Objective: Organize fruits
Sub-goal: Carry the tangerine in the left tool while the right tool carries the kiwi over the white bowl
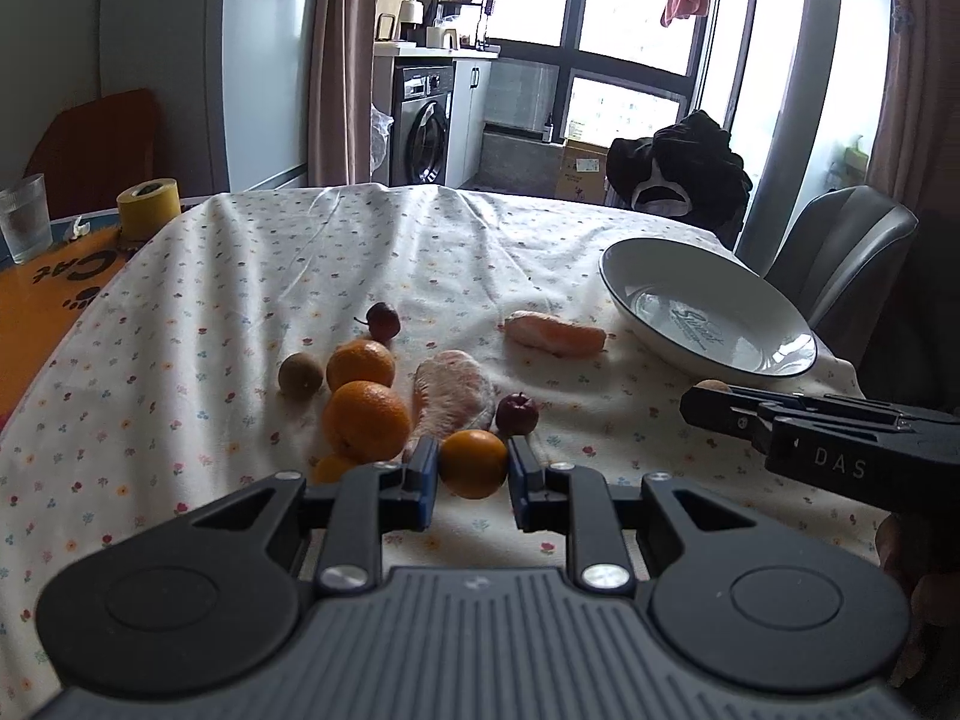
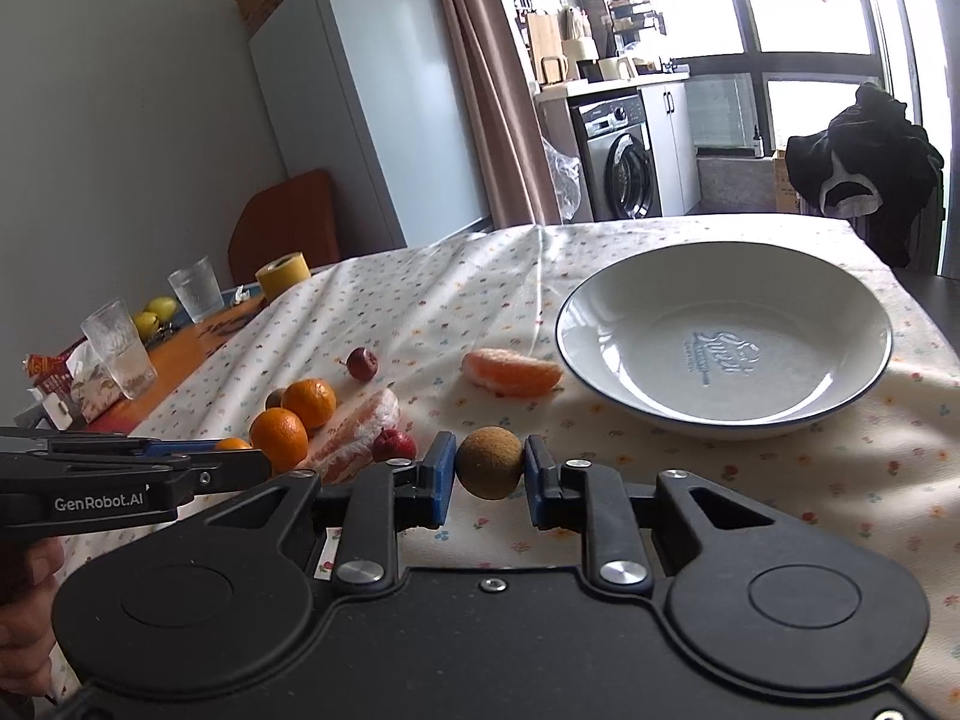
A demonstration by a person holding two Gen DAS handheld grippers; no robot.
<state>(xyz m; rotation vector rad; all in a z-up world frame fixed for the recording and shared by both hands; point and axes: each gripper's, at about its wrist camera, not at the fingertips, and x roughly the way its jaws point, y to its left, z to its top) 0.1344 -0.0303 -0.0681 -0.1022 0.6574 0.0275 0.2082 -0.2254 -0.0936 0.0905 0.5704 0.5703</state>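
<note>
The left hand-held gripper [image 1: 473,471] has its blue-padded jaws set on either side of a small orange [image 1: 473,463], both pads against the fruit, low over the flowered tablecloth [image 1: 252,276] that covers the table. From the right wrist view the same tool shows side-on at the left edge, with only a sliver of orange visible at its tip.

Going left to right in the left wrist view, a ribbed glass [image 1: 24,217] and a yellow roll of tape [image 1: 148,207] stand on the bare orange part of the table beyond the cloth's edge. On the cloth a brown kiwi [image 1: 299,376] lies just beside two larger oranges [image 1: 366,419], which touch one another, with a small dark red fruit [image 1: 383,320] behind them. Next comes a peeled citrus piece in clear wrap [image 1: 454,391], with a second small red fruit [image 1: 516,413] at its right end. A bare peeled citrus segment [image 1: 553,332] lies farther back, near the rim of a white deep plate [image 1: 624,294], which holds nothing.

The right hand-held gripper [image 2: 489,468] is clamped on a round brown kiwi-like fruit [image 2: 489,463], held clear of the cloth in front of the plate [image 2: 576,324] and apart from it. In the left wrist view this tool enters from the right edge, the brown fruit just showing at its tip.
</note>
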